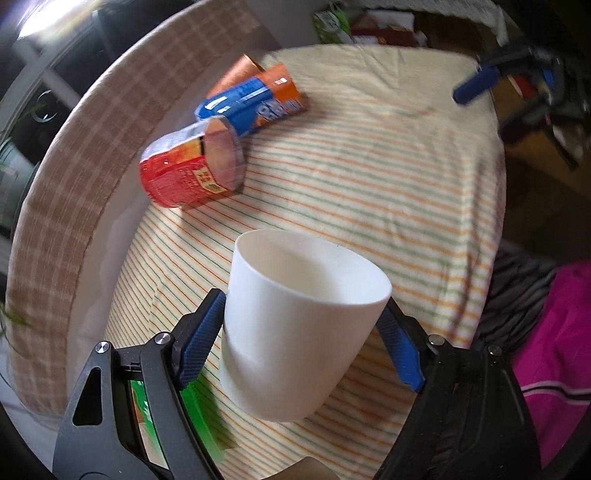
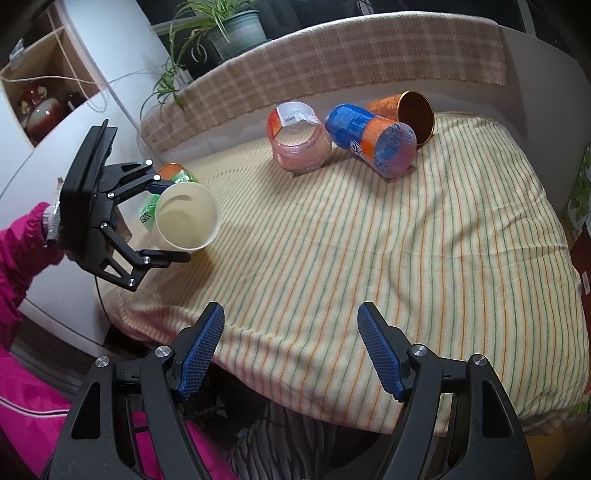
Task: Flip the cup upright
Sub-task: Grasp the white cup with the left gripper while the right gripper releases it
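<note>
Your left gripper (image 1: pixel 306 325) is pinching the white cup (image 1: pixel 295 325), tilted above the striped tablecloth (image 2: pixel 369 240); your right gripper (image 2: pixel 290 350) is hovering spread near the table's edge, a potted plant (image 2: pixel 229 29) sitting behind.

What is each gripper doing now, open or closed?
Left gripper: closed on the white cup, held tilted above the striped cloth.
Right gripper: open, empty.

Left wrist view looks closely past its fingers over the striped cloth (image 1: pixel 369 184); right wrist view faces it from farther back.
</note>
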Demonstrator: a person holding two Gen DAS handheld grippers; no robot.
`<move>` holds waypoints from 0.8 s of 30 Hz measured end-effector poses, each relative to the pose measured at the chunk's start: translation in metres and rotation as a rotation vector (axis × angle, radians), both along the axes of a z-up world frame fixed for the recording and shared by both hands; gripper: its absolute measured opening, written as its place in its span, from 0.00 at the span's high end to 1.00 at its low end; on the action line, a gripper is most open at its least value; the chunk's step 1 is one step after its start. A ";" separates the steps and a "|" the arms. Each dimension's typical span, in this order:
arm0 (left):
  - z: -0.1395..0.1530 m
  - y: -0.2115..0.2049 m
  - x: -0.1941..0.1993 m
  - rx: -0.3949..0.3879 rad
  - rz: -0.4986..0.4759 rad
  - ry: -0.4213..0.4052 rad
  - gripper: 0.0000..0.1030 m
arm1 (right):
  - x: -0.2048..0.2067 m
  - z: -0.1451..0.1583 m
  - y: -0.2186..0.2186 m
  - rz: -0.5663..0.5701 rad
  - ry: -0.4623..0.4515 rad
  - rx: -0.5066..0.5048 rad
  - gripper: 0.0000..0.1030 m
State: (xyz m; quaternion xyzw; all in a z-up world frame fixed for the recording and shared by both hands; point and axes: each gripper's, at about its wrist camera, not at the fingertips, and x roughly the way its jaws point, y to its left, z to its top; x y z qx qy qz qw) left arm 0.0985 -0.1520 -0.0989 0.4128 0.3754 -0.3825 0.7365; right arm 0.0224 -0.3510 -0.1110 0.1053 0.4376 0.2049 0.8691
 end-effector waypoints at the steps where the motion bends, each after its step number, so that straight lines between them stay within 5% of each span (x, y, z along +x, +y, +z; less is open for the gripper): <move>1: 0.002 0.001 0.000 -0.022 0.014 -0.003 0.19 | 0.000 0.001 0.001 0.000 -0.003 0.000 0.28; 18: 0.022 0.043 -0.003 -0.393 0.285 0.032 0.23 | 0.002 0.009 0.014 -0.045 -0.053 -0.029 0.28; 24: 0.021 0.053 0.000 -0.462 0.349 0.041 0.24 | 0.003 0.009 0.021 -0.033 -0.054 -0.030 0.28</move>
